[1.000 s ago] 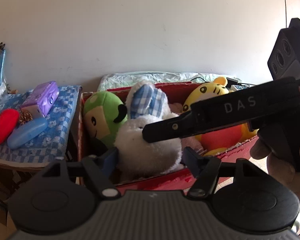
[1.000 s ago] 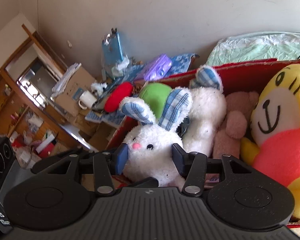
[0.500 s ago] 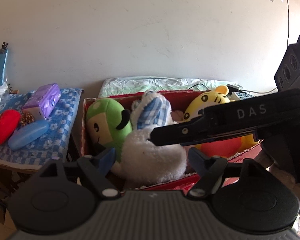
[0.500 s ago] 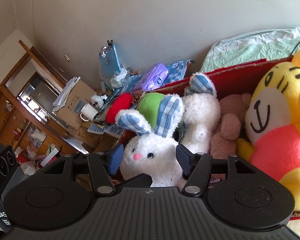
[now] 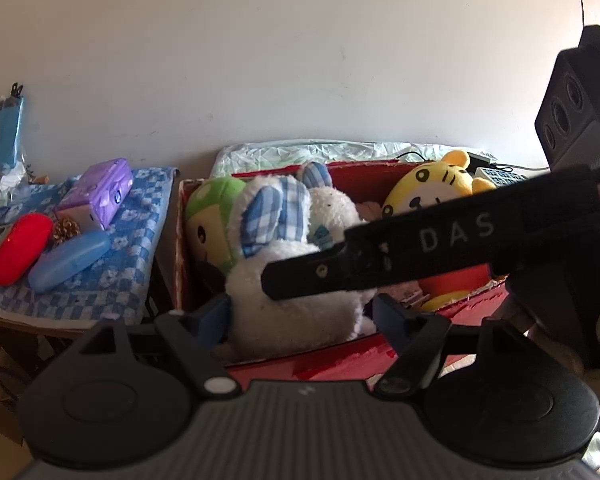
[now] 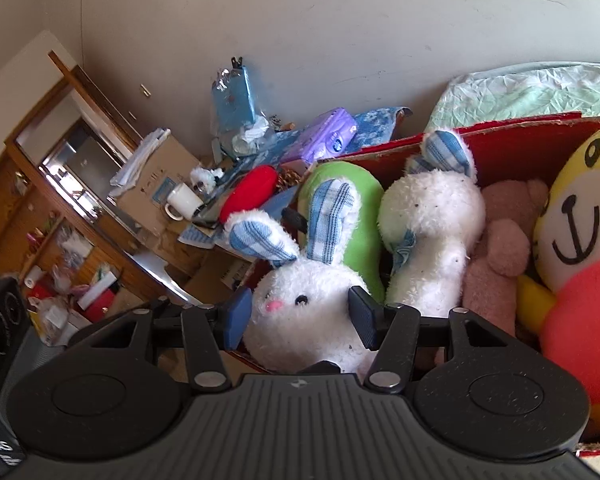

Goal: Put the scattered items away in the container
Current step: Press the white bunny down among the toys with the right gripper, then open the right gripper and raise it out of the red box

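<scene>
Rabbit (image 6: 304,312), a white plush with blue checked ears, sits at the near left corner of the red box (image 5: 340,360), head up, beside the green plush (image 6: 356,216). A second white rabbit (image 6: 432,232) lies just behind it (ears toward the back wall of the box), then a pink plush (image 6: 500,256) and the yellow tiger (image 6: 572,264) to the right, all inside.

Right gripper (image 6: 300,314) stands with its blue pads either side of the rabbit's head; the jaws are part open and the pads look just clear of the fur, though contact on the right pad cannot be ruled out. Left gripper (image 5: 302,314) frames the rabbit's body from the other side, jaws part open, pads beside the fur without squeezing it. In the left view the right tool's black bar crosses over the rabbit.

Left of the box, a checked cloth (image 5: 112,272) carries a red case (image 5: 20,248), a blue case (image 5: 68,260) and a purple pack (image 5: 100,196), all outside the box.
</scene>
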`<state>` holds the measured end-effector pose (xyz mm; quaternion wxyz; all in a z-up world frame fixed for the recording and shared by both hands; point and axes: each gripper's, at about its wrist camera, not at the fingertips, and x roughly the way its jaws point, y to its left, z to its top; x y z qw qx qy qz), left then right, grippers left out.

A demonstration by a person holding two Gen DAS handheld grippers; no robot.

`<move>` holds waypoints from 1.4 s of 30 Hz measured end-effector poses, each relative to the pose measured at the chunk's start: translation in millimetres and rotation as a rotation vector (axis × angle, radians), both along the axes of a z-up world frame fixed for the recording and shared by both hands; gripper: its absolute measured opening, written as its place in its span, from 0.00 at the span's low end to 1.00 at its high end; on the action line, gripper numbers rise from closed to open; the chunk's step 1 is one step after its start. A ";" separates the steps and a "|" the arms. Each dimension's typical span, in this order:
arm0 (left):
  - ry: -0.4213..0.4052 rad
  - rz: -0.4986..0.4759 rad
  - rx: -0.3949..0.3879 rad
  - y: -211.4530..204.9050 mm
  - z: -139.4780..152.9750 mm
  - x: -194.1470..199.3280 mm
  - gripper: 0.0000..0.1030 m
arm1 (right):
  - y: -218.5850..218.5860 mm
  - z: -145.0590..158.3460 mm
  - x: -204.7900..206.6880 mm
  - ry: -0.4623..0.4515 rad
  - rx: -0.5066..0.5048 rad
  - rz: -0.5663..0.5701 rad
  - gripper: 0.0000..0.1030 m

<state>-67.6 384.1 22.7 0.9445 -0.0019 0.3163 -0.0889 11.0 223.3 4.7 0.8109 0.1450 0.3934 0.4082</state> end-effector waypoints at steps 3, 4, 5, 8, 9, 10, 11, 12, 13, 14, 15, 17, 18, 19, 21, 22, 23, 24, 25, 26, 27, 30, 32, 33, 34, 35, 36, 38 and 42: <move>-0.005 -0.001 0.001 -3.1 0.6 0.2 0.77 | -2.8 1.5 1.7 0.000 -0.003 -0.008 0.56; -0.008 -0.002 -0.003 -3.2 1.4 -0.4 0.77 | -4.3 2.7 2.3 -0.004 -0.002 -0.014 0.56; -0.008 -0.002 -0.007 -2.9 2.1 -0.6 0.77 | -5.8 3.2 2.7 -0.005 0.001 -0.020 0.57; -0.013 0.006 -0.005 -2.1 4.1 0.1 0.78 | -10.4 2.2 2.9 0.005 0.015 -0.035 0.58; -0.016 0.010 -0.004 -1.7 5.3 0.1 0.79 | -11.4 2.6 2.6 0.006 0.017 -0.039 0.58; -0.020 0.015 -0.003 -1.3 6.8 -0.4 0.80 | -13.1 2.9 2.5 0.008 0.021 -0.045 0.61; -0.025 0.019 -0.001 -0.9 8.7 -1.0 0.81 | -15.1 3.4 2.3 0.009 0.028 -0.051 0.62; -0.032 0.024 0.002 -0.5 10.8 -2.0 0.82 | -16.7 4.6 1.8 0.008 0.034 -0.060 0.62; -0.038 0.028 0.005 -0.2 12.7 -3.0 0.84 | -19.3 5.6 1.3 0.006 0.039 -0.068 0.62; -0.044 0.032 0.007 0.0 14.3 -3.9 0.85 | -21.5 6.6 0.9 0.005 0.043 -0.077 0.61; -0.047 0.032 0.008 0.2 15.5 -4.3 0.84 | -24.3 6.9 0.1 0.005 0.046 -0.083 0.60; -0.045 0.020 0.004 -0.5 16.5 -3.5 0.82 | -28.8 7.4 -1.8 0.008 0.042 -0.095 0.52; -0.040 0.012 0.008 -2.2 15.8 -2.2 0.79 | -30.6 6.9 -1.7 0.013 0.041 -0.100 0.50; -0.034 0.006 0.014 -4.3 14.6 -0.8 0.77 | -32.1 5.7 -1.6 0.020 0.043 -0.101 0.48; -0.025 -0.001 0.020 -8.5 15.1 -0.1 0.75 | -32.9 4.3 -1.7 0.026 0.044 -0.102 0.45; -0.030 -0.005 0.015 -9.8 16.9 -1.6 0.75 | -34.7 4.7 -2.1 0.022 0.045 -0.110 0.45; -0.038 -0.013 0.010 -11.1 18.9 -4.2 0.76 | -38.3 6.0 -2.9 0.016 0.052 -0.124 0.45; -0.045 -0.022 0.006 -12.9 20.6 -6.7 0.78 | -42.0 7.5 -3.0 0.013 0.061 -0.139 0.45; -0.049 -0.033 0.007 -15.3 21.3 -7.5 0.81 | -45.1 9.3 -2.7 0.009 0.065 -0.153 0.45; -0.052 -0.042 0.013 -18.2 21.1 -7.2 0.81 | -47.7 10.8 -2.2 0.002 0.064 -0.167 0.45; -0.054 -0.048 0.023 -21.0 19.8 -6.5 0.81 | -50.0 11.6 -1.0 -0.007 0.061 -0.180 0.45; -0.040 -0.035 0.037 -25.7 13.5 -0.6 0.81 | -50.1 9.9 6.8 0.002 0.069 -0.196 0.45; -0.027 -0.020 0.044 -26.1 9.7 2.6 0.81 | -46.0 6.1 13.5 0.033 0.101 -0.193 0.45; -0.027 -0.020 0.048 -26.3 9.0 2.3 0.81 | -42.6 4.4 16.2 0.044 0.114 -0.193 0.45; -0.027 -0.021 0.048 -26.2 8.9 1.3 0.82 | -38.8 3.3 18.3 0.047 0.121 -0.193 0.45; -0.027 -0.022 0.046 -25.6 8.9 0.0 0.83 | -35.1 3.0 19.8 0.046 0.124 -0.197 0.45; -0.027 -0.021 0.045 -24.9 8.6 -0.7 0.83 | -32.0 2.8 21.0 0.049 0.128 -0.200 0.45; -0.024 -0.008 0.041 -21.4 6.7 -0.8 0.82 | -26.9 -1.2 24.4 0.080 0.142 -0.191 0.45; 0.018 0.029 0.010 -9.6 -1.4 3.8 0.83 | -16.6 -5.8 21.9 0.120 0.159 -0.132 0.45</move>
